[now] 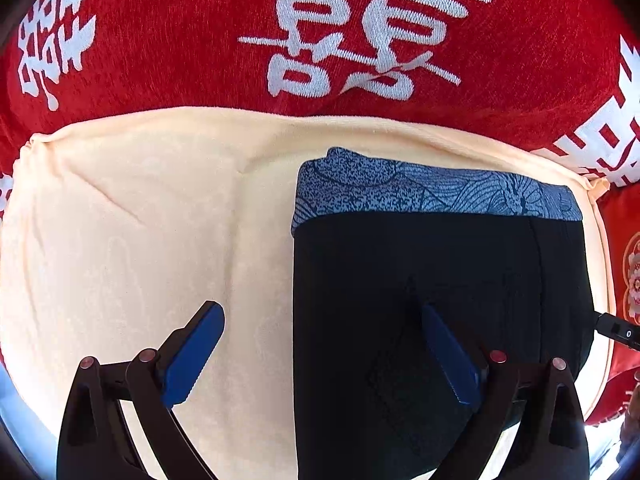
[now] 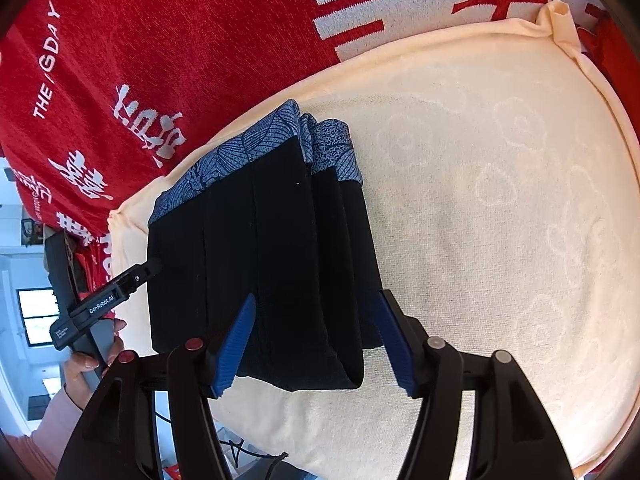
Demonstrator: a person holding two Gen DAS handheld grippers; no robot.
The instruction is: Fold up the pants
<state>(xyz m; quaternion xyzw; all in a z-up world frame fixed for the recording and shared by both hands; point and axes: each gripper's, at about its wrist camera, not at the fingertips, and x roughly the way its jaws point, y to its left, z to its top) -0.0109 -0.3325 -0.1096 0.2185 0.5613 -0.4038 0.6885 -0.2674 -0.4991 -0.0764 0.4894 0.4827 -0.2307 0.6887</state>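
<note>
The black pants (image 1: pixel 440 300), folded with a blue patterned waistband (image 1: pixel 420 192) at the far end, lie on a cream towel (image 1: pixel 140 240). My left gripper (image 1: pixel 320 308) hangs open above the pants' left edge. One of its fingers is over the towel and the other over the black cloth, and nothing is pinched. In the right wrist view the pants (image 2: pixel 280 240) show stacked folds. My right gripper (image 2: pixel 316 296) is open astride their near folded end, with cloth between the jaws. The left gripper (image 2: pixel 154 268) reaches the pants' left side, held by a hand (image 2: pixel 88 364).
A red blanket with white characters (image 1: pixel 160 40) lies under and beyond the towel, also seen in the right wrist view (image 2: pixel 160 60). The bare cream towel (image 2: pixel 500 220) spreads to the right of the pants. A black gripper tip (image 1: pixel 616 330) pokes in at the pants' right edge.
</note>
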